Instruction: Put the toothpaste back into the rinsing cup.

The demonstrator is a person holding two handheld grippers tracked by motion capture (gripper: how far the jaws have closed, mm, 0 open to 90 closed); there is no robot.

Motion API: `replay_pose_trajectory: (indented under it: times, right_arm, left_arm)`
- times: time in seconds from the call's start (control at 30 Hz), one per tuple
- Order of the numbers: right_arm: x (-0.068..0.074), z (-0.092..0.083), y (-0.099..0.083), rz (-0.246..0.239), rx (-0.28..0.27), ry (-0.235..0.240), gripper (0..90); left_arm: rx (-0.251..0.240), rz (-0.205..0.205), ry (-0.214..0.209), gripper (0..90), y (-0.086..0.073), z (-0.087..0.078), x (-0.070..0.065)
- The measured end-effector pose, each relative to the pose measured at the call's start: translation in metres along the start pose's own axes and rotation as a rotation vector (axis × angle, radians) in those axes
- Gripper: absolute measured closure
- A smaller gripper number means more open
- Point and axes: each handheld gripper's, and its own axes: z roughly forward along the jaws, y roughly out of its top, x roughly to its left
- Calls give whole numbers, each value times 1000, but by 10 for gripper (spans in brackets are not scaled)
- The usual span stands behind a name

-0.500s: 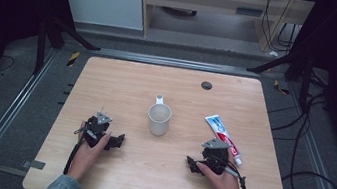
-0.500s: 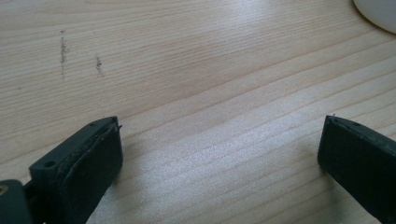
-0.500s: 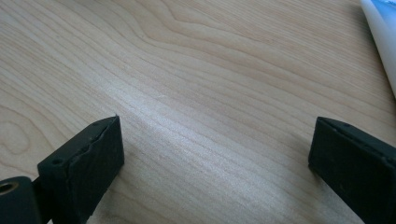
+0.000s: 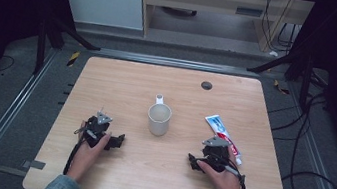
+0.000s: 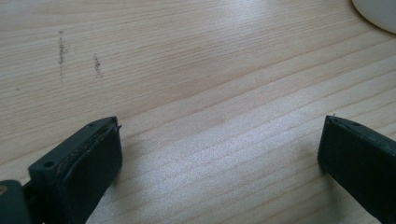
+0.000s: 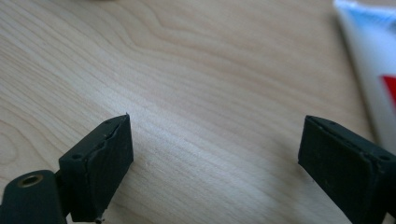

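Observation:
A white mug (image 4: 159, 118) stands upright in the middle of the wooden table (image 4: 122, 82), its handle turned to the far side. A white, blue and red toothpaste tube (image 4: 223, 137) lies to its right. My left gripper (image 4: 116, 141) rests on the table left of the mug, held by a hand. Its jaws are open (image 5: 219, 154) over bare wood, and the mug's edge (image 5: 378, 11) shows at the top right. My right gripper (image 4: 200, 159) rests just beside the near end of the tube. It stands open (image 6: 215, 158) with nothing between its jaws, the tube (image 6: 371, 60) off to the right.
A black round grommet (image 4: 206, 85) sits in the tabletop near the far right. Cables (image 4: 306, 171) trail on the floor right of the table. Metal rails (image 4: 13, 101) run along both sides. Shelving (image 4: 195, 2) stands beyond the far edge.

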Motion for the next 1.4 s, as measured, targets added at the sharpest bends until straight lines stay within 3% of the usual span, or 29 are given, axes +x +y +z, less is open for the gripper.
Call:
replay_pose_trajectory:
  times: [0.2,0.27,0.3,0.33,0.37,0.47,0.53,0.6,0.67,0.73,0.83,0.9,1.0,1.13,1.4]
  right_arm:
    - [-16,-44,38,-99,17,-76,179]
    - [-18,-47,42,-104,21,-81,190]
    - [-28,-57,56,-129,48,-91,217]
    - [-28,-57,56,-129,48,-91,217]
    - [-38,-64,68,-140,64,-106,245]
    - [-47,-67,76,-141,101,-103,246]
    - [-65,-73,90,-157,162,-112,267]
    - [-74,-76,99,-163,182,-128,317]
    - [-79,-78,104,-155,184,-128,313]
    - [-86,-80,112,-108,192,-121,328]
    - [-89,-76,120,-99,232,-121,340]
    - [-89,-76,124,-77,227,-120,359]
    - [-89,-75,126,-62,243,-107,356]
    - [-92,-66,124,-34,314,-102,347]
    - [-97,-57,131,-12,343,-96,391]
  left_arm:
    - [0,5,-4,0,1,1,0]
    - [1,4,-5,0,2,2,0]
    - [-1,3,-4,0,3,3,0]
    - [-1,3,-4,0,3,3,0]
    - [0,5,-4,0,4,4,0]
    - [-1,5,-3,0,6,6,0]
    - [-2,6,-1,0,6,6,0]
    - [-1,4,0,0,6,6,0]
    - [-2,1,4,0,6,6,0]
    - [-2,1,5,0,6,6,0]
    - [-2,1,1,0,6,6,0]
    - [-1,0,0,0,6,6,0]
    - [-2,0,0,0,6,6,0]
    - [-1,4,1,0,6,6,0]
    - [-1,4,1,0,6,6,0]
